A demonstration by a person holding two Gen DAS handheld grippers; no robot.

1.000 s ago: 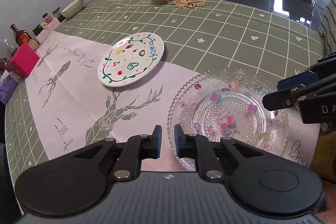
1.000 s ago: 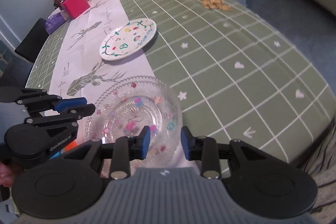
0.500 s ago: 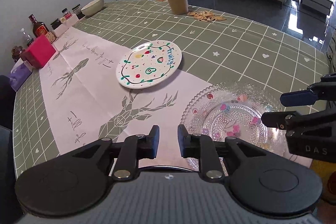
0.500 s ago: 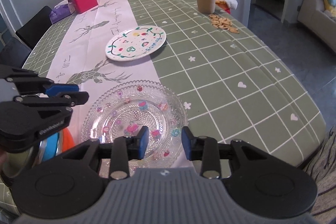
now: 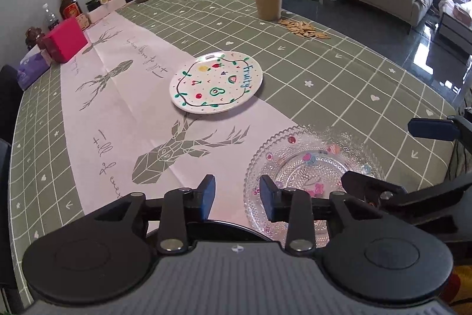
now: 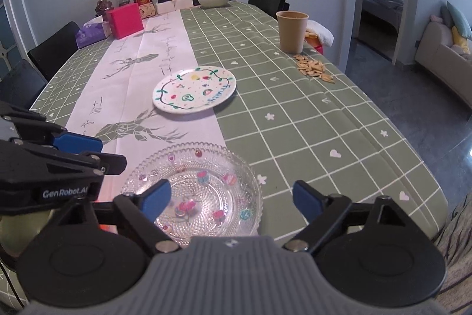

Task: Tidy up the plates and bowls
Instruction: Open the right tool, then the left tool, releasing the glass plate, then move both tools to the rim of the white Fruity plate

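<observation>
At the near edge of the table sits the glass plate (image 6: 194,191), flat and free, with the painted plate (image 6: 194,92) farther off on the white runner (image 5: 124,96). Right gripper (image 6: 231,198) is opening wide around nothing; left gripper (image 5: 237,198) is opening too, narrower, also empty. Danger now: the glass rim is close to the table edge, so a nudge from either finger could slide it off.

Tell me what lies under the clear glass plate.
The glass plate rests on the white deer-print runner, its right edge over the green checked tablecloth. Its near rim is hidden behind the right gripper.
</observation>
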